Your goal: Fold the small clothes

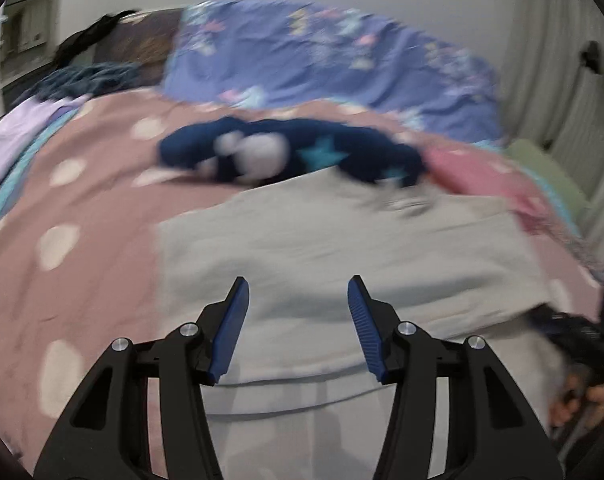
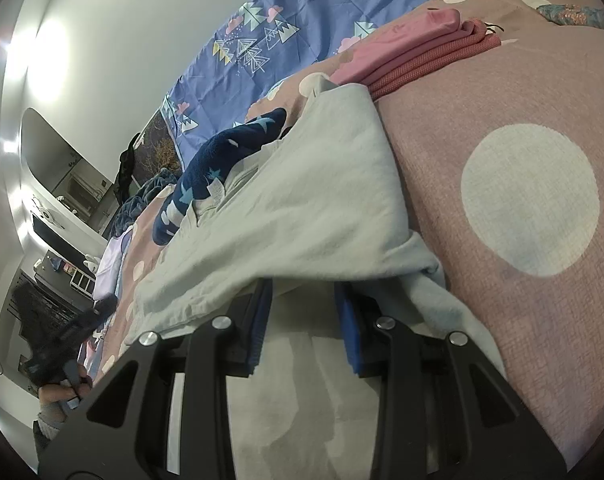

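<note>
From the left wrist, the left gripper point(image 1: 298, 292) is hovering over the pale grey garment point(image 1: 322, 248), its fingers point(image 1: 238, 320) standing about halfway apart with nothing between them. The garment is lying on the pink spotted bedspread point(image 1: 82, 200), its near edge already doubled over itself in a layer, so at least one fold seems to be in. Beyond it a navy star-patterned garment point(image 1: 302, 152) is lying crumpled, apparently not yet folded, and a lilac piece point(image 1: 14, 136) is resting flat at the bed's far left edge. The picture is blurred, so finer detail is lost.

From the right wrist, the right gripper point(image 2: 302, 292) is sitting under a draped flap of the grey garment; the cloth is hiding the fingertips, so I cannot tell whether they are pinching it. A folded pink stack point(image 2: 414, 52) is lying finished just beyond the garment.

Judged overall, the work is partway: some pieces done, the grey one in progress, the navy one waiting.
</note>
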A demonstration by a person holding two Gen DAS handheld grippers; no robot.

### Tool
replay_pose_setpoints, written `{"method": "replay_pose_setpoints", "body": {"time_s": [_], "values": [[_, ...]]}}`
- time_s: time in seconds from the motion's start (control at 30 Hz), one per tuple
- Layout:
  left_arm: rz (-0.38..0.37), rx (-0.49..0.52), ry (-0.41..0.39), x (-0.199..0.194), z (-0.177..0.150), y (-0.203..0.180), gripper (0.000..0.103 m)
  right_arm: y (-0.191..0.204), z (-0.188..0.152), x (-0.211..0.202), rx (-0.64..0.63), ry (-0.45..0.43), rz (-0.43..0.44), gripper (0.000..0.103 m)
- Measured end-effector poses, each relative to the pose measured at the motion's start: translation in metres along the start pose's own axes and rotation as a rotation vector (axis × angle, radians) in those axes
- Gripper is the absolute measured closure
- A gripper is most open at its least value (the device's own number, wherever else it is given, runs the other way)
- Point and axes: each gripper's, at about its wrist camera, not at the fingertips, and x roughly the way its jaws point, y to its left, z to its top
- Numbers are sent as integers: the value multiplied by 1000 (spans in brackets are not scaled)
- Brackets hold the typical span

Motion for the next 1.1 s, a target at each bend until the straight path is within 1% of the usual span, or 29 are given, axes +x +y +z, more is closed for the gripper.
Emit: {"method": "replay_pose_setpoints", "body": {"time_s": [0.07, 0.1, 0.13, 0.17, 0.2, 0.23, 0.27, 0.3, 0.33, 0.37, 0.4, 0.43, 0.47, 0.5, 0.53, 0.57, 0.6, 0.63, 0.7, 0.73, 0.77, 0.8, 0.83, 0.9, 0.93, 0.97, 1.0, 1.03, 1.1], "values": [[-48, 18, 66, 21, -13, -13, 50, 2, 0, -1, -12, 9, -7, 69], [-47, 30, 124, 39, -24, -18, 50, 4, -1, -3, -26, 23, -11, 67], [-11, 68, 154, 58, -41, -24, 49, 9, -3, -6, -56, 50, -1, 60], [-4, 85, 134, 54, -40, -27, 49, 15, -5, -11, -88, 81, 40, 59], [-12, 67, 124, 49, -37, -24, 49, 19, -6, -17, -105, 101, 80, 60], [-16, 51, 129, 50, -38, -21, 48, 28, -3, -27, -126, 122, 165, 60], [-25, 46, 129, 52, -41, -18, 47, 32, 1, -34, -138, 118, 206, 60], [-32, 40, 129, 49, -41, -17, 47, 37, 11, -45, -154, 88, 234, 58], [-33, 39, 132, 50, -40, -17, 47, 39, 24, -53, -160, 47, 219, 53], [-29, 45, 132, 49, -42, -18, 46, 38, 37, -59, -160, 7, 184, 51], [-22, 53, 131, 48, -42, -21, 46, 36, 53, -61, -158, -30, 135, 49], [-13, 60, 131, 49, -42, -22, 46, 31, 73, -57, -154, -54, 63, 48], [-7, 65, 131, 51, -41, -25, 46, 24, 87, -48, -146, -47, 13, 48], [-8, 64, 131, 51, -41, -25, 46, 14, 103, -33, -118, -13, -33, 48], [-10, 61, 131, 53, -41, -27, 46, -3, 117, -15, -52, 29, -65, 48], [-14, 57, 130, 53, -41, -27, 46, -18, 126, 1, 20, 68, -62, 48], [-16, 55, 129, 53, -41, -29, 46, -36, 132, 24, 105, 135, -22, 48], [-16, 55, 129, 54, -40, -29, 46, -45, 134, 37, 149, 170, 14, 48], [-16, 55, 130, 54, -40, -29, 46, -51, 135, 51, 181, 162, 84, 48], [-18, 54, 130, 54, -40, -29, 45, -49, 136, 53, 182, 153, 113, 58], [-21, 53, 130, 54, -40, -28, 44, -46, 138, 56, 183, 153, 136, 101], [-23, 51, 130, 54, -40, -28, 44, -42, 139, 55, 178, 158, 145, 101], [-26, 50, 129, 53, -40, -28, 44, -31, 141, 47, 143, 137, 131, 101], [-29, 48, 128, 53, -40, -27, 44, -9, 149, 18, 25, 28, 100, 101], [-31, 49, 128, 53, -40, -27, 43, 6, 150, 6, -71, -23, 40, 101], [-31, 51, 129, 53, -40, -27, 42, 18, 151, 7, -171, -44, -70, 101], [-31, 53, 130, 53, -40, -28, 42, 19, 152, 12, -200, -29, -126, 101], [-29, 56, 129, 53, -40, -28, 42, 18, 150, 27, -225, 20, -212, 101], [-32, 53, 127, 52, -40, -28, 42, 15, 143, 47, -273, 73, -365, 100]]}}
